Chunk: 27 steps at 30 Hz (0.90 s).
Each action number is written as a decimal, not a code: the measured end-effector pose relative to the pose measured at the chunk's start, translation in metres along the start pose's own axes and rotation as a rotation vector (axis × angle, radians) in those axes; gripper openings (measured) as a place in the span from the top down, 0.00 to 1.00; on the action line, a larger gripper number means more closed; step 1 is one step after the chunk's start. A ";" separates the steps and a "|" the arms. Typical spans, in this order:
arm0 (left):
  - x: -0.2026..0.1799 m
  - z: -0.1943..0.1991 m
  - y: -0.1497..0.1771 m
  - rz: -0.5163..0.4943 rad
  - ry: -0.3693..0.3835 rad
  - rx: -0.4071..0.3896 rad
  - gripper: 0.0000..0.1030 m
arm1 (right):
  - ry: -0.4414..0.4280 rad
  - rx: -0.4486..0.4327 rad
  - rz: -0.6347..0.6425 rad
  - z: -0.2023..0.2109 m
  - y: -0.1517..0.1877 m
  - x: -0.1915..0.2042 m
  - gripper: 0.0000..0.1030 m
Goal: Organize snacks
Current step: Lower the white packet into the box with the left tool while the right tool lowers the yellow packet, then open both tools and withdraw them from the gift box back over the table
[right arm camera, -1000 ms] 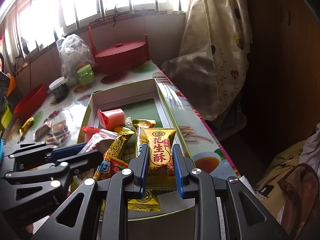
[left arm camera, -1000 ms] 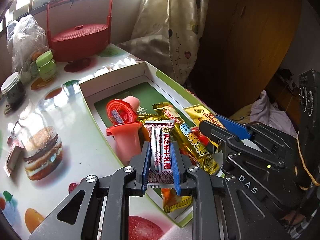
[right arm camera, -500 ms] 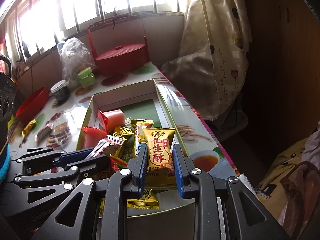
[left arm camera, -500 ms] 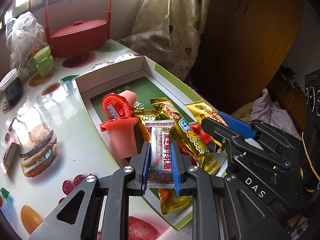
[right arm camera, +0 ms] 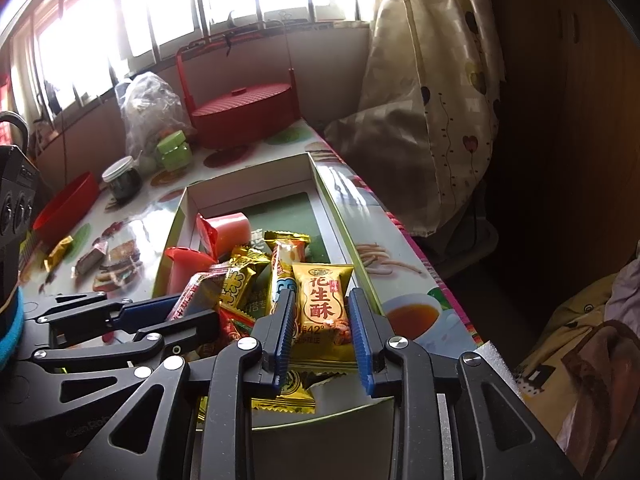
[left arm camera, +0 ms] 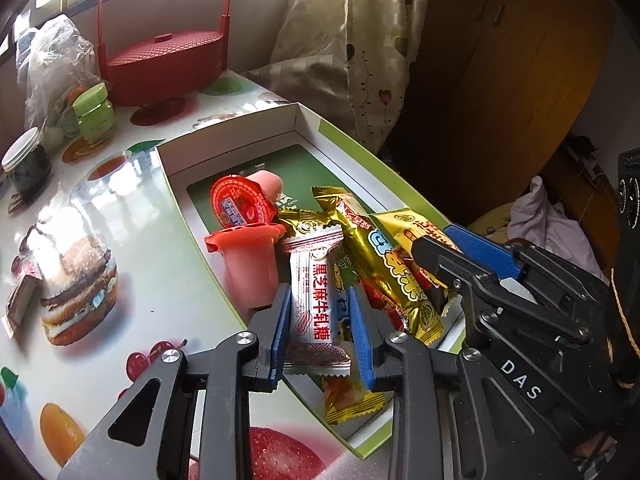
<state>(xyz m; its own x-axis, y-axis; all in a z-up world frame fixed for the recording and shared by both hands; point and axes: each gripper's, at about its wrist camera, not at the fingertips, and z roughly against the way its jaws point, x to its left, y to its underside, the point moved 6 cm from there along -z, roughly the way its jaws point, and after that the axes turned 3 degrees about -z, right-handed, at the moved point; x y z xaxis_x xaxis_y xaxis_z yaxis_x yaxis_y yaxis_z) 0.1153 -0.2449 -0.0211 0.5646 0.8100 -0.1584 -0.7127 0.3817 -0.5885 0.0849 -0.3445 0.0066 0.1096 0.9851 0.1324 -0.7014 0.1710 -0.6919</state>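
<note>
A shallow white-and-green box (left arm camera: 240, 144) on the fruit-print table holds two pink jelly cups (left arm camera: 248, 264), gold bars (left arm camera: 384, 264) and other wrapped sweets. My left gripper (left arm camera: 318, 296) hovers over the box's near end, its jaws opening. A white sesame nougat sweet (left arm camera: 310, 304) lies between them, with a gap at each pad. My right gripper (right arm camera: 320, 296) is beside it on the right, jaws also opening around a yellow peanut-crisp packet (right arm camera: 324, 300) that rests on the pile. Each gripper shows in the other's view: the right gripper (left arm camera: 440, 248) and the left gripper (right arm camera: 160, 312).
A red lidded basket (left arm camera: 160, 60) stands at the back of the table, with a plastic bag (left arm camera: 52, 64), a green jar (left arm camera: 94, 114) and a dark jar (left arm camera: 26, 164) to its left. A red bowl (right arm camera: 66, 208) and loose sweets (right arm camera: 60, 250) lie at far left. A curtain (right arm camera: 440, 80) hangs at right.
Both pairs of jaws have spread a little, so the nougat sweet and the peanut packet sit loose between the pads. Neither hand has shifted.
</note>
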 end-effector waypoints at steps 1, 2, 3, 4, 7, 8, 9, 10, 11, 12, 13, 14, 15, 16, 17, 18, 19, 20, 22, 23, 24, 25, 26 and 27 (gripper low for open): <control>0.000 0.000 0.000 0.001 0.001 0.000 0.71 | -0.001 -0.001 0.000 0.000 0.000 0.000 0.74; 0.000 0.000 0.001 0.003 0.003 -0.001 0.71 | -0.001 -0.003 0.000 0.000 0.000 0.000 0.73; 0.001 0.001 0.001 0.004 0.002 -0.002 0.71 | 0.000 -0.003 0.000 0.000 0.000 0.001 0.73; 0.001 0.001 0.000 0.003 0.000 -0.003 0.71 | 0.003 -0.003 -0.001 0.000 0.000 0.001 0.71; 0.000 0.002 0.001 0.002 -0.001 -0.003 0.71 | 0.002 -0.003 -0.007 0.001 0.001 0.000 0.70; 0.000 0.003 0.001 0.003 0.000 -0.003 0.70 | -0.001 -0.006 -0.007 0.002 0.001 0.000 0.69; 0.000 0.003 0.002 0.004 0.001 -0.005 0.70 | -0.004 -0.008 -0.008 0.003 0.001 0.000 0.69; 0.000 0.004 0.002 0.004 0.002 -0.006 0.70 | -0.007 -0.011 -0.009 0.004 0.002 0.000 0.68; 0.000 0.004 0.002 0.004 0.003 -0.007 0.70 | -0.008 -0.015 -0.010 0.005 0.002 -0.001 0.67; 0.000 0.005 0.002 0.006 0.003 -0.008 0.70 | -0.009 -0.017 -0.012 0.006 0.002 -0.001 0.66; 0.000 0.005 0.002 0.006 0.003 -0.008 0.67 | -0.010 -0.018 -0.015 0.007 0.002 -0.001 0.65; -0.002 0.007 0.002 0.002 0.006 -0.011 0.62 | -0.011 -0.019 -0.019 0.007 0.003 -0.002 0.65; -0.002 0.008 0.002 0.001 0.001 -0.013 0.60 | -0.011 -0.020 -0.023 0.008 0.003 -0.002 0.65; -0.002 0.010 0.001 -0.001 -0.003 -0.016 0.56 | -0.011 -0.022 -0.027 0.009 0.004 -0.002 0.64; -0.002 0.012 0.001 -0.002 0.000 -0.022 0.54 | -0.009 -0.025 -0.034 0.010 0.004 -0.004 0.64; -0.002 0.013 0.001 0.003 0.004 -0.026 0.54 | -0.008 -0.026 -0.039 0.011 0.005 -0.005 0.64; -0.002 0.014 0.001 0.005 0.003 -0.027 0.54 | -0.010 -0.029 -0.045 0.012 0.005 -0.005 0.64; -0.002 0.015 0.001 0.005 0.002 -0.029 0.54 | -0.012 -0.031 -0.048 0.013 0.005 -0.006 0.64; -0.001 0.017 0.001 0.003 -0.003 -0.030 0.54 | -0.010 -0.034 -0.049 0.015 0.006 -0.005 0.63; -0.001 0.018 0.001 0.004 -0.001 -0.032 0.54 | -0.014 -0.037 -0.049 0.017 0.006 -0.005 0.63; -0.001 0.020 0.001 0.005 0.000 -0.036 0.54 | -0.016 -0.040 -0.049 0.019 0.006 -0.004 0.63; -0.001 0.021 0.002 0.004 0.001 -0.038 0.54 | -0.016 -0.044 -0.048 0.020 0.006 -0.003 0.63; -0.001 0.022 0.003 0.005 -0.001 -0.040 0.54 | -0.015 -0.046 -0.046 0.021 0.006 -0.002 0.63; 0.000 0.024 0.003 0.005 -0.007 -0.042 0.54 | -0.012 -0.048 -0.044 0.022 0.005 0.000 0.63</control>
<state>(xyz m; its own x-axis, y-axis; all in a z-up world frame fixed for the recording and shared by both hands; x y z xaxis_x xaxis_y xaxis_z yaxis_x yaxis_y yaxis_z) 0.1034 -0.2334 -0.0039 0.5580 0.8149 -0.1565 -0.6973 0.3582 -0.6208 0.0656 -0.3442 0.0184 0.1305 0.9765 0.1718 -0.6619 0.2148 -0.7182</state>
